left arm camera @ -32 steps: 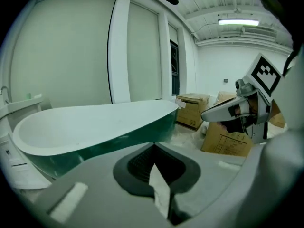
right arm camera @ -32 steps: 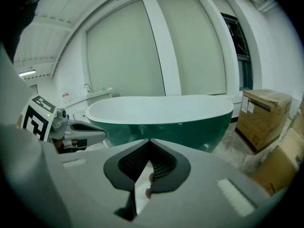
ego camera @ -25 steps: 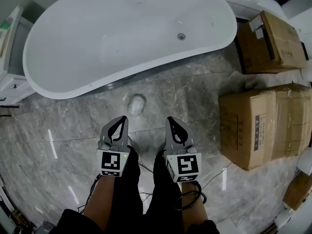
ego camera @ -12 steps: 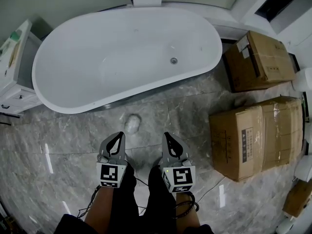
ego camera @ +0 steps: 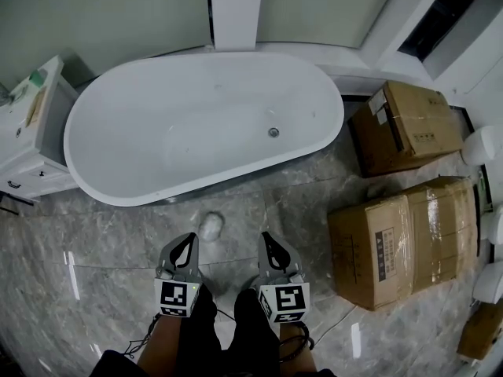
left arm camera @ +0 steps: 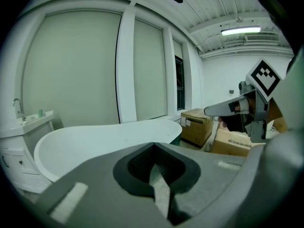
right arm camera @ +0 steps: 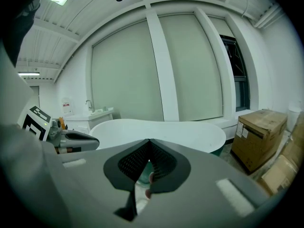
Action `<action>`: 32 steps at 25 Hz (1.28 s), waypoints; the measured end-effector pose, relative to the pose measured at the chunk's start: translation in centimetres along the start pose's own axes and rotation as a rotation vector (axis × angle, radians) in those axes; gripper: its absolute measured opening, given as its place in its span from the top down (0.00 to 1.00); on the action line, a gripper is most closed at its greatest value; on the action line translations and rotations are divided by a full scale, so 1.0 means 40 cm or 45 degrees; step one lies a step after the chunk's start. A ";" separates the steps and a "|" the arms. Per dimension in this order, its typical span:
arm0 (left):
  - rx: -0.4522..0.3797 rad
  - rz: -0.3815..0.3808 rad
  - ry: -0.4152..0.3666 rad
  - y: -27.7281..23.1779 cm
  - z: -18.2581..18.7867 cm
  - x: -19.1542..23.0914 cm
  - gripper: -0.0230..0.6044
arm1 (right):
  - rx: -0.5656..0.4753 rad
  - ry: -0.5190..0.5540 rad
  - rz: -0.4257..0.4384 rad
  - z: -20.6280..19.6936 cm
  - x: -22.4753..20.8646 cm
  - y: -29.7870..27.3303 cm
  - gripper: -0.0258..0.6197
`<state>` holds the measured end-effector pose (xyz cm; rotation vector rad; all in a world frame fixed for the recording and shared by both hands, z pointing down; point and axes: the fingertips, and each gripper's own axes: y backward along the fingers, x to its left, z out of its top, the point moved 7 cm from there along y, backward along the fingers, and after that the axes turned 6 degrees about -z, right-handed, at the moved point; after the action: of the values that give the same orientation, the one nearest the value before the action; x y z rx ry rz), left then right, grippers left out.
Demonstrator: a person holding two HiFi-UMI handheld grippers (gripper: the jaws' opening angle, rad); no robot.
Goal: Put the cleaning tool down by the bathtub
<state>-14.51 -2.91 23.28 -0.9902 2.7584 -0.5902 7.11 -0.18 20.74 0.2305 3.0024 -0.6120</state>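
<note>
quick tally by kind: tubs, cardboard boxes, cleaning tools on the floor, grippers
White oval bathtub: 1
Brown cardboard boxes, one cut off at the picture's edge: 3
Round pale grey cleaning tool on the floor: 1
Grey two-jaw grippers, left gripper and right gripper: 2
Total: 7

Tub (ego camera: 181, 124): smooth, glossy white. Floor (ego camera: 102, 234): polished grey veined stone with bright reflections. Boxes (ego camera: 401, 230) at three o'clock: matt brown cardboard, taped.

One bathtub (ego camera: 196, 124), one small pale cleaning tool (ego camera: 211, 226) on the floor, two grippers, left (ego camera: 190, 237) and right (ego camera: 266, 236), one sink cabinet (ego camera: 31, 151), at least three cardboard boxes (ego camera: 405, 124).
</note>
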 end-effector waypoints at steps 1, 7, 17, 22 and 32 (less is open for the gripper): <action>-0.006 -0.002 -0.006 0.002 0.011 -0.001 0.96 | -0.006 0.002 0.002 0.011 0.001 0.002 0.92; -0.043 -0.010 -0.032 0.015 0.071 -0.015 0.96 | -0.046 0.008 0.014 0.071 -0.005 0.023 0.92; -0.086 0.017 -0.068 0.060 0.150 -0.014 0.96 | -0.090 0.022 0.015 0.148 -0.022 0.082 0.92; -0.125 0.033 -0.089 0.079 0.194 -0.028 0.96 | -0.132 0.035 0.019 0.192 -0.031 0.108 0.92; -0.197 0.059 -0.120 0.135 0.265 -0.067 0.96 | -0.195 0.060 0.054 0.252 -0.026 0.165 0.93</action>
<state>-12.69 -0.69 11.44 -0.9548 2.7676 -0.3185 9.57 1.72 9.04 0.3027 3.0614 -0.3756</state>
